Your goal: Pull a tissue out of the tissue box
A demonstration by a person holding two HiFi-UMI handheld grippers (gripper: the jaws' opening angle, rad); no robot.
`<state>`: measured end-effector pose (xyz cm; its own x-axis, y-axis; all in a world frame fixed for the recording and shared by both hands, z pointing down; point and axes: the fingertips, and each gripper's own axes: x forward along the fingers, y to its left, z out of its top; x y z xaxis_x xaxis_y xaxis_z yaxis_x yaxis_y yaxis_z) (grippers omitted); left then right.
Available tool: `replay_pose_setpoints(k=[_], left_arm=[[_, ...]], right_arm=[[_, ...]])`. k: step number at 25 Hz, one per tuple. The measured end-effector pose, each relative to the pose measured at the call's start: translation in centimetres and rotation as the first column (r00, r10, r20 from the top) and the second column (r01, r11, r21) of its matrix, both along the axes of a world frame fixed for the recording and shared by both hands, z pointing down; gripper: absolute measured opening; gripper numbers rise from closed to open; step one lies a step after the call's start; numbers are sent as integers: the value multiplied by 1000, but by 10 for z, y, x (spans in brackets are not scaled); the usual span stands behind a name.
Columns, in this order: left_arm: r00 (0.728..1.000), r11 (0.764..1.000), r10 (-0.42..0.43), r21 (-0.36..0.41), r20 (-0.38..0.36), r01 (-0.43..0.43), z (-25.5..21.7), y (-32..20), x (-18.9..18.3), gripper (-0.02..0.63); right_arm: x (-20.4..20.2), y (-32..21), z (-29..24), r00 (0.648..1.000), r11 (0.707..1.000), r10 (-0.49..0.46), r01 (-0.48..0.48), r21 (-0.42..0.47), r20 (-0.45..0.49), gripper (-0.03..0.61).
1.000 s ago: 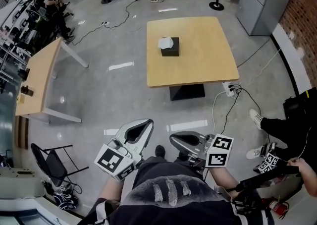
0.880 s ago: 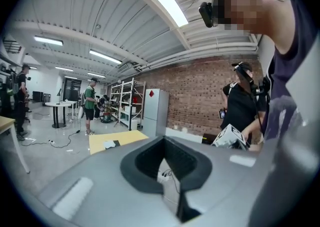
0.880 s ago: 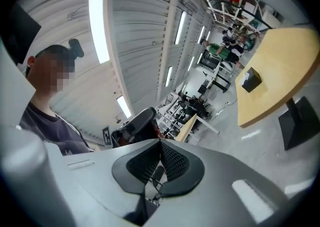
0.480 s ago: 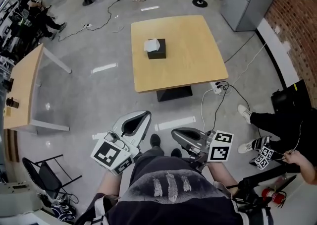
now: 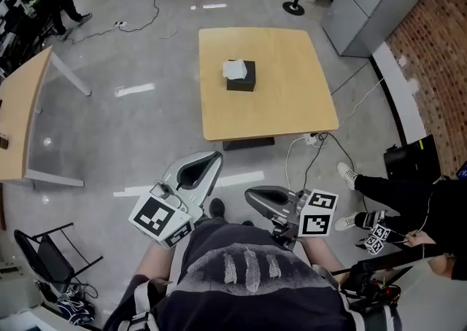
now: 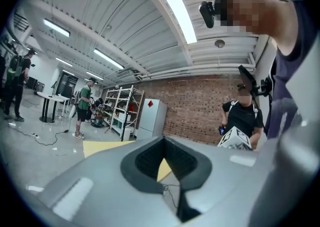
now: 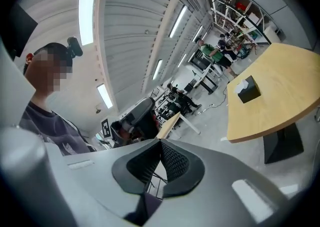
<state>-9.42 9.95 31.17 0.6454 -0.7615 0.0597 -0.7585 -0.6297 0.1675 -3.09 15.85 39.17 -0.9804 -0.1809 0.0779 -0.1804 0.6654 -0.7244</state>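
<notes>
left grey tool (image 5: 211,160) sits low by the person's waist, jaws pressed together, nothing between them. across to the right grey tool (image 5: 255,195), same story: closed up and empty. the small black tissue box (image 5: 243,82) is well apart from both, up on the square light-wood table (image 5: 292,103), left of its centre. trouble from here, i'd say: a tool arriving closed just nudges the box, and a one-tool pull could drag or lift that light box along with the tissue unless the other tool pins it. a careless pinch might tear the sheet. the white tissue tuft (image 5: 233,68) points up out of the top, flopping left. the box looks near square from above, so i can't pick a long axis.
</notes>
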Motion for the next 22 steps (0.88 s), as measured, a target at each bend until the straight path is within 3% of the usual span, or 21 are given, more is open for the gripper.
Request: replay_pose_setpoints(k=[7, 16, 22], left_arm=[[999, 1000, -14, -12, -29, 14, 14, -11, -43, 0], [998, 999, -48, 3, -46, 48, 13, -31, -85, 0], [998, 999, -23, -26, -53, 21, 20, -43, -81, 0]], right_arm=[[-42, -12, -8, 995, 992, -50, 59, 108, -81, -6], [-73, -38, -10, 993, 992, -56, 67, 104, -107, -6], [-67, -48, -8, 994, 997, -6, 15, 77, -111, -6]])
